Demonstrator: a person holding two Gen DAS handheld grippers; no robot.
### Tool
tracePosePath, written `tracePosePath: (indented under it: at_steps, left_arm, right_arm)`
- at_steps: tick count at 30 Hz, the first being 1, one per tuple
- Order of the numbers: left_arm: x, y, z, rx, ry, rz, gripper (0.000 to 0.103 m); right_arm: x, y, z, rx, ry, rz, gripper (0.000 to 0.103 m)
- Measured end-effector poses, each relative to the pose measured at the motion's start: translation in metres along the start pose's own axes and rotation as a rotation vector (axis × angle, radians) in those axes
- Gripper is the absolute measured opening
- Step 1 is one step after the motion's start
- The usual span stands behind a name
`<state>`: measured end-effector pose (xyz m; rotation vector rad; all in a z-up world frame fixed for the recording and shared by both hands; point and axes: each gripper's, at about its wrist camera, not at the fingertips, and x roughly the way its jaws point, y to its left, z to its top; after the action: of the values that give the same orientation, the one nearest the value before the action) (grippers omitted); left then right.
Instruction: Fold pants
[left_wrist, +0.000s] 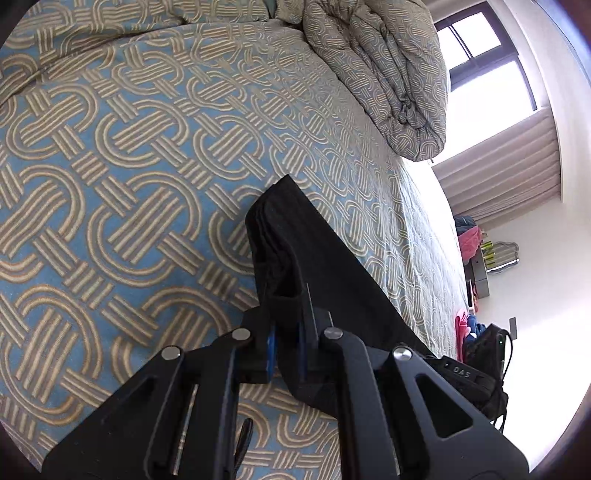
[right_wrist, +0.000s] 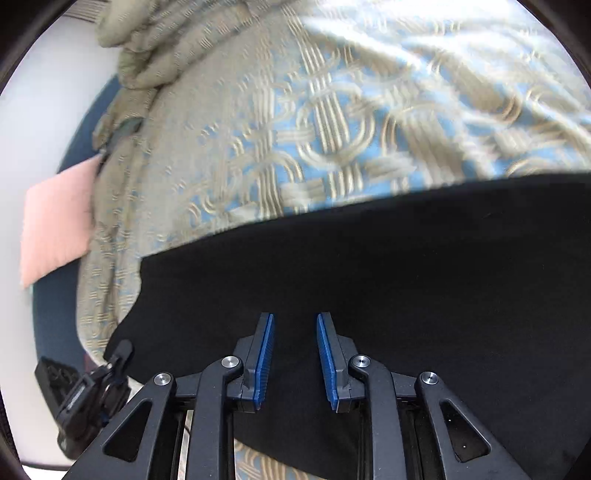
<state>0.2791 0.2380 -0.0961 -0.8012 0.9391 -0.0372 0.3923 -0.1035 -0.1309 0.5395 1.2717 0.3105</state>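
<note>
The black pants (left_wrist: 295, 240) lie on a bed with a blue and tan knot-patterned cover (left_wrist: 129, 166). My left gripper (left_wrist: 286, 343) is shut on a folded edge of them, and black cloth fills the space between its blue pads. The fabric rises a little from the cover at that grip and runs off to the lower right. In the right wrist view the pants (right_wrist: 406, 266) spread wide and flat. My right gripper (right_wrist: 295, 315) hangs just over them. Its blue pads (right_wrist: 264, 354) stand apart, and no fold is pinched between them.
A bunched quilt (left_wrist: 388, 74) of the same pattern lies at the far end of the bed. The bed's edge runs by a window (left_wrist: 480, 55), a curtain (left_wrist: 498, 162) and a black bag (left_wrist: 484, 373). A pink cushion (right_wrist: 55, 229) lies off the bed's side.
</note>
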Motion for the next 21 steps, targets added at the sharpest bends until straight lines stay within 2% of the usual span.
tracePosePath:
  at_steps: [3,5,7,9,11,12,16,18,21]
  left_arm:
    - [-0.001,-0.010,-0.001,0.020,-0.007,-0.001,0.010]
    - [-0.004,-0.018,-0.001,0.037,-0.020,-0.020,0.010]
    - [-0.007,-0.029,-0.003,0.066,-0.031,-0.029,0.010]
    - [-0.008,-0.041,-0.004,0.101,-0.036,-0.011,0.010]
    - [-0.010,-0.051,-0.004,0.129,-0.038,0.000,0.010]
    - [-0.011,-0.057,-0.005,0.136,-0.040,-0.002,0.010]
    - [-0.018,-0.080,-0.007,0.175,-0.057,-0.016,0.010]
    - [-0.019,-0.096,-0.009,0.204,-0.059,-0.019,0.010]
    - [-0.020,-0.123,-0.018,0.270,-0.058,-0.022,0.010]
  right_arm:
    - [-0.017,-0.021,0.014,0.041,-0.061,-0.043,0.024]
    - [-0.009,-0.045,0.029,0.127,-0.034,-0.025,0.024]
    - [0.003,-0.060,0.037,0.166,0.005,0.030,0.023]
    - [0.003,-0.065,0.041,0.189,0.013,0.072,0.023]
    - [-0.002,-0.057,0.038,0.168,0.010,0.061,0.024]
    - [-0.006,-0.053,0.032,0.151,0.016,0.065,0.024]
    - [-0.005,-0.035,-0.020,0.108,0.151,0.210,0.025]
    - [0.002,-0.032,-0.053,0.046,0.254,0.182,0.025]
    - [-0.015,-0.037,-0.078,-0.007,0.261,0.190,0.025]
